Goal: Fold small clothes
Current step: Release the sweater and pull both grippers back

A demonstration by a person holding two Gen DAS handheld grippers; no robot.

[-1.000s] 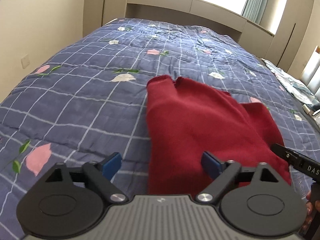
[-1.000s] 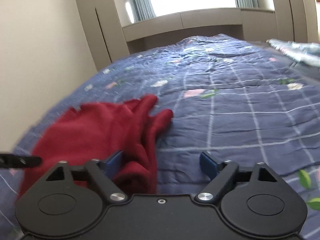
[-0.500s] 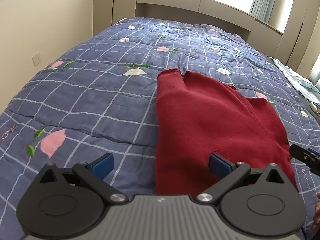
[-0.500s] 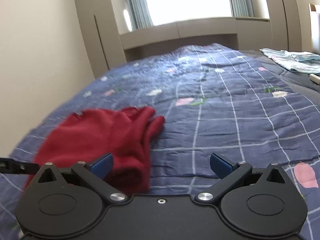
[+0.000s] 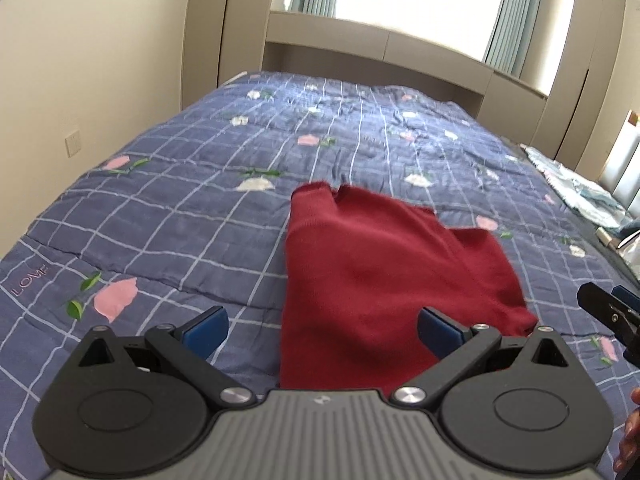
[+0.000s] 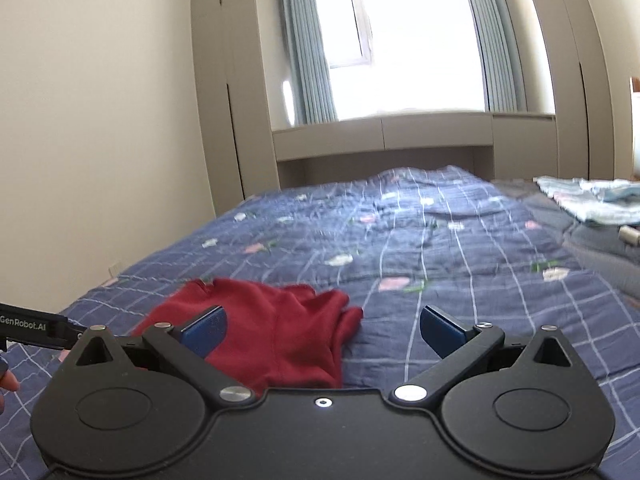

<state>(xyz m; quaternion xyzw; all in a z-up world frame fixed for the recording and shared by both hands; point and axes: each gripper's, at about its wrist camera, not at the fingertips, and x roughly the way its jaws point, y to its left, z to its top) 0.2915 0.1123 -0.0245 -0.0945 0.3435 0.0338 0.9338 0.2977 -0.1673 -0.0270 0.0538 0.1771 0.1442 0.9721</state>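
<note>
Red garment (image 5: 384,276) lies partly folded on the blue checked quilt (image 5: 192,216), near the front edge of the bed, flat with one long straight edge on its left side in the left wrist view. Left gripper (image 5: 322,330) hovers just over the near end of the garment, jaws spread wide, nothing between the blue pads (image 5: 206,326); the right-hand pad sits over red cloth, the left-hand one over bare quilt. Whether the pads touch the cloth, cannot tell.

Right gripper (image 6: 322,332) also has its jaws spread wide and holds nothing. In its view the red garment (image 6: 280,332) sits low left, its bunched right edge ending about midway between the pads; quilt (image 6: 460,264) fills the rest.

Only the left wrist view shows the "LOVE" stitching (image 5: 30,280) on the quilt and the tip of the right gripper at the far right edge. Only the right wrist view shows the window (image 6: 408,36), curtains (image 6: 308,48), and the left gripper's side arm with lettering at the left edge. Both show pale blue clothes (image 6: 592,200) at the far right of the bed.
</note>
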